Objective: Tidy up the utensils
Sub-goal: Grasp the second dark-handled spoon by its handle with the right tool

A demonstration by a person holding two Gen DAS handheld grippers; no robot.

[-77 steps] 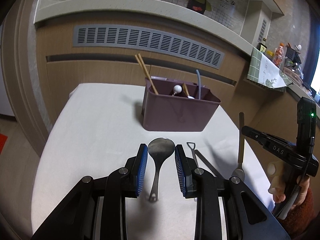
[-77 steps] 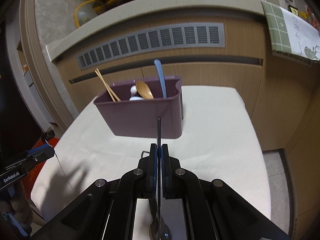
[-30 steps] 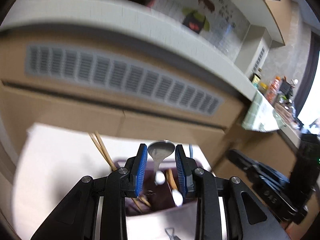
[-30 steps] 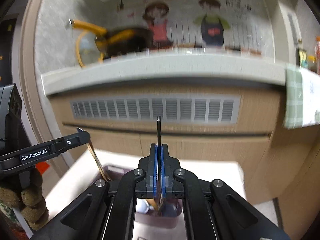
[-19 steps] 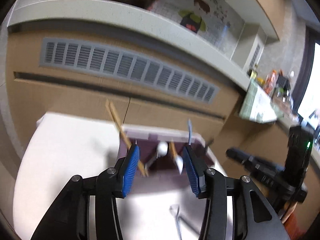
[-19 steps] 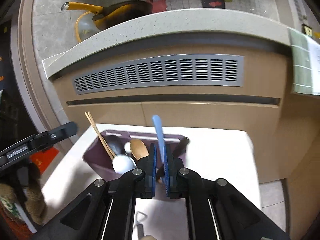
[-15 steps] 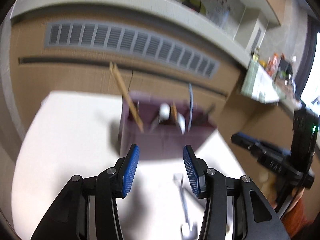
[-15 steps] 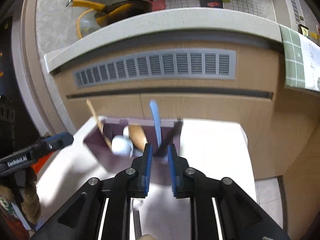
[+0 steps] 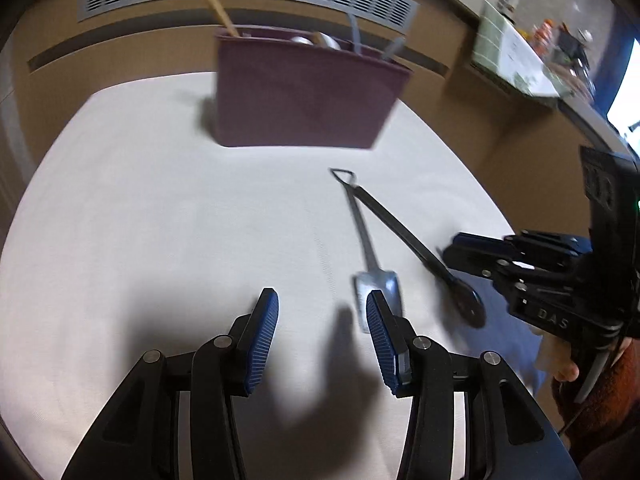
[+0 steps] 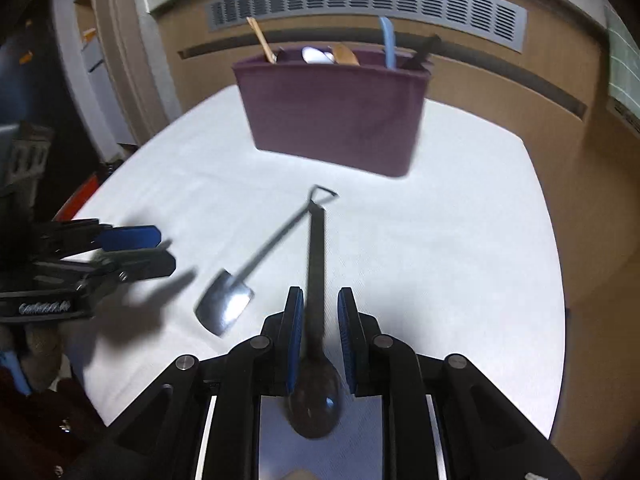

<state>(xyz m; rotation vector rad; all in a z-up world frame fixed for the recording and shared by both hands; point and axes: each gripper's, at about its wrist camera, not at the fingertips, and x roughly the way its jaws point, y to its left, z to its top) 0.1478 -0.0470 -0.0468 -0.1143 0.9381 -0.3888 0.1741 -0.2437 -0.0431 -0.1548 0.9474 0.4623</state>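
A purple utensil bin (image 9: 300, 100) stands at the far side of the white table and holds chopsticks, spoons and a blue utensil; it also shows in the right wrist view (image 10: 336, 112). A metal shovel-shaped spoon (image 9: 368, 248) and a black spoon (image 9: 420, 256) lie crossed on the table. My left gripper (image 9: 322, 320) is open and empty, low over the table just left of the shovel spoon's blade (image 10: 226, 304). My right gripper (image 10: 320, 328) is open, its fingers either side of the black spoon's handle (image 10: 316, 256), not closed on it.
A wooden counter front with a grey vent grille (image 10: 360, 4) runs behind the table. A green checked cloth (image 9: 508, 52) hangs off the counter at right. The table's rounded edge (image 10: 556, 280) drops off at right.
Both grippers dropped their spoons into the bin, opened, and came back down toward the table. They now sit low near the two spoons still lying there.
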